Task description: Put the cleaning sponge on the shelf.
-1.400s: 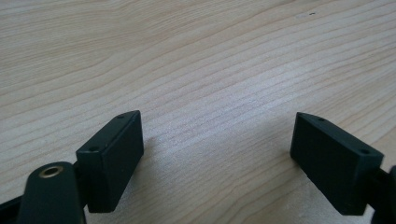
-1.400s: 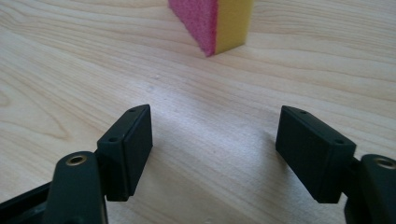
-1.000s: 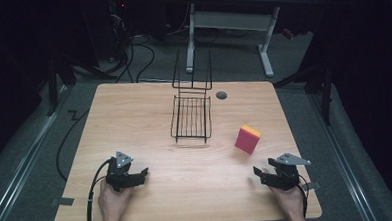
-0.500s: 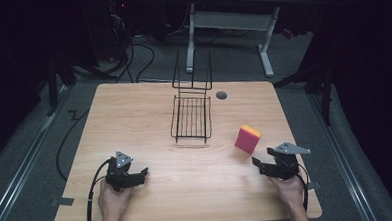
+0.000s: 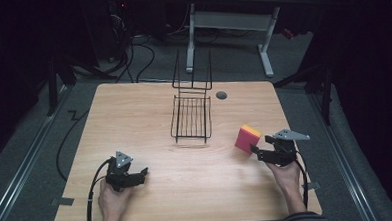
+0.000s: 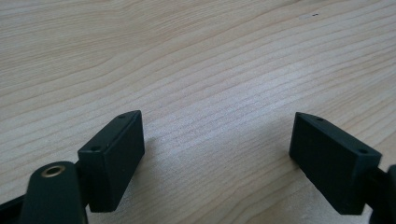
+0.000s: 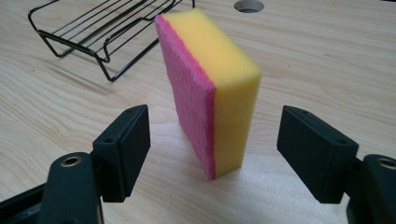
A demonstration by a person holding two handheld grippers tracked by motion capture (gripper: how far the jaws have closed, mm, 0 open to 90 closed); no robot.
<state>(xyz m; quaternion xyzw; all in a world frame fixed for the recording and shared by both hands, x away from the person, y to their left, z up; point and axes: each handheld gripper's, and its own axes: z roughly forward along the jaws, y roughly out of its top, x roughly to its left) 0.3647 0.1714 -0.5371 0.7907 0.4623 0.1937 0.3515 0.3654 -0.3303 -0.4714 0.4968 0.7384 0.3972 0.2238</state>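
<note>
R gripper (image 5: 256, 152) moved up to sponge (image 5: 248, 138) since before, jaws opening wider; L gripper (image 5: 142, 172) open, unmoved.

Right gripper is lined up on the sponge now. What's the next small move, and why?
Probably ease the right gripper a little farther forward, then close. Its jaws have just been opening and stand wide, one on each side of the sponge, with clear gaps and no contact. The sponge stands on edge on the table, only its near end between the pads, so a deeper reach should grip more securely.
</note>
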